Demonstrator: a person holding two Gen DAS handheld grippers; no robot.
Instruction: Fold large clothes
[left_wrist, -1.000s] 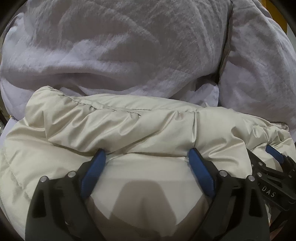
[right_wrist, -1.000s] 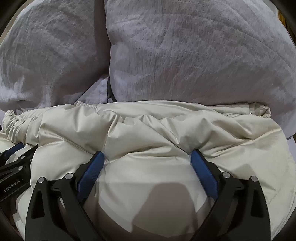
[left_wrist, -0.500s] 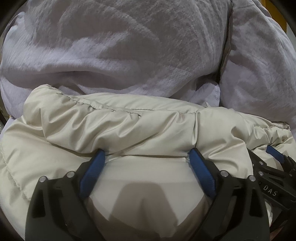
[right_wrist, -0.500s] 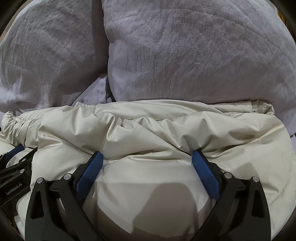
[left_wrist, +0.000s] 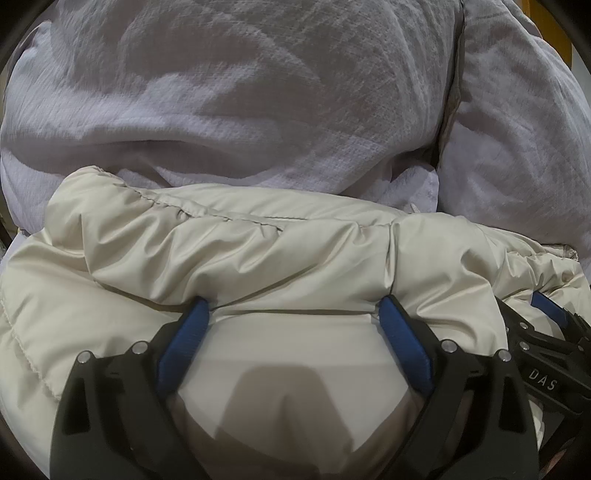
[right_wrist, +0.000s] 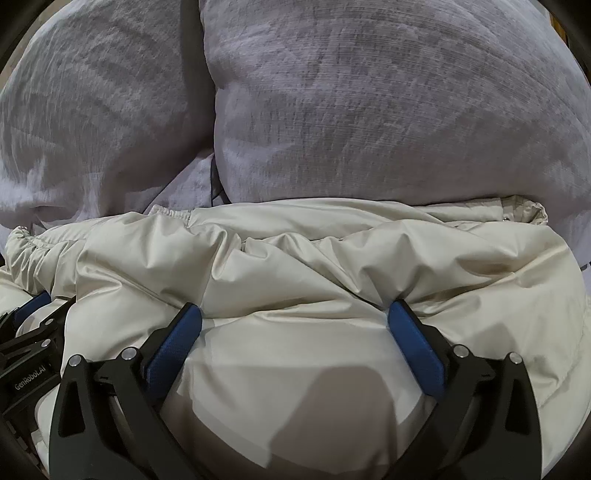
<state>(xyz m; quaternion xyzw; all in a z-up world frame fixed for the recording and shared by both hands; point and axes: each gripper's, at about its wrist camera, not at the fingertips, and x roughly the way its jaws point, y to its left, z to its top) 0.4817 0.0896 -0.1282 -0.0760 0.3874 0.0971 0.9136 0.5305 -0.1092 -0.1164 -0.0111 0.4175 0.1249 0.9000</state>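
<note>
**Puffy coat pressed under two wide grippers**

A puffy cream coat (left_wrist: 258, 258) is spread across the near half of both views. It is bunched into a thick roll just past the blue fingertips. The left gripper (left_wrist: 293, 314) is held wide open, and its two blue pads (left_wrist: 184, 339) are pressed down into the coat, with smooth cloth stretched between them. The right gripper (right_wrist: 295, 317) is also spread wide, and its pads (right_wrist: 413, 339) are sunk into the same coat. Nothing is pinched by either one. The two grippers are set side by side, close together. Two big grey pillows (right_wrist: 388, 103) are seen on the far side, touching the coat's far edge.
</note>
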